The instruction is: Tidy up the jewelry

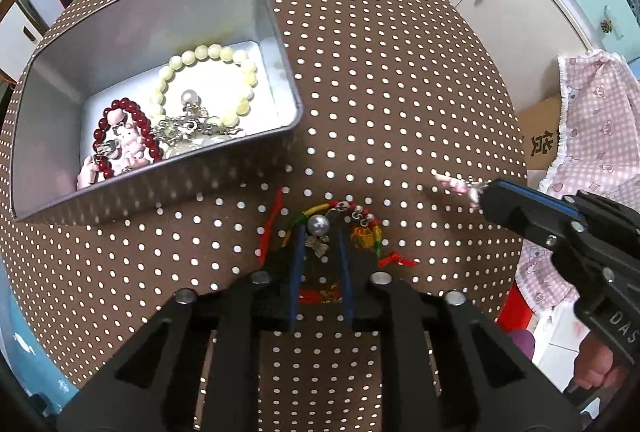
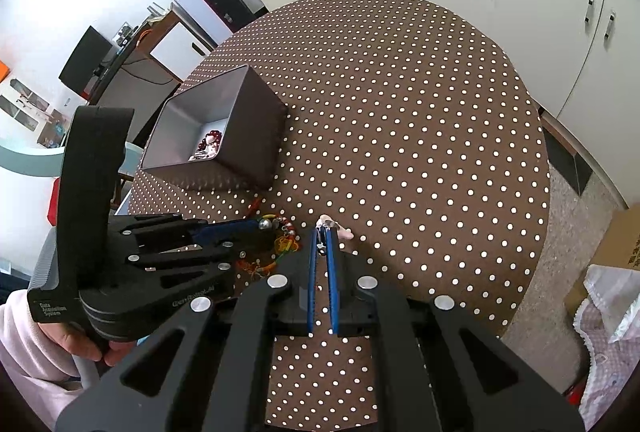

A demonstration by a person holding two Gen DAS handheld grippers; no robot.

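Observation:
A grey tin box [image 1: 256,16] stands on the dotted brown table and holds a cream bead bracelet [image 1: 208,80], a dark red bead bracelet [image 1: 120,136] and pink and silver charms. My left gripper [image 1: 320,244] is open, its fingers either side of a silver bead charm [image 1: 318,226] lying on a red, yellow and green cord bracelet [image 1: 360,228]. My right gripper [image 2: 322,240] is shut on a small pink charm with a metal clasp [image 2: 334,226], which also shows in the left wrist view [image 1: 456,188], just right of the cord bracelet [image 2: 280,244]. The box [image 2: 224,136] is to the far left.
The round table [image 2: 400,112] has a curved edge to the right. White cupboards [image 2: 520,12] stand behind it. A pink checked cloth [image 1: 592,120] and a cardboard box [image 1: 540,136] are beside the table at right.

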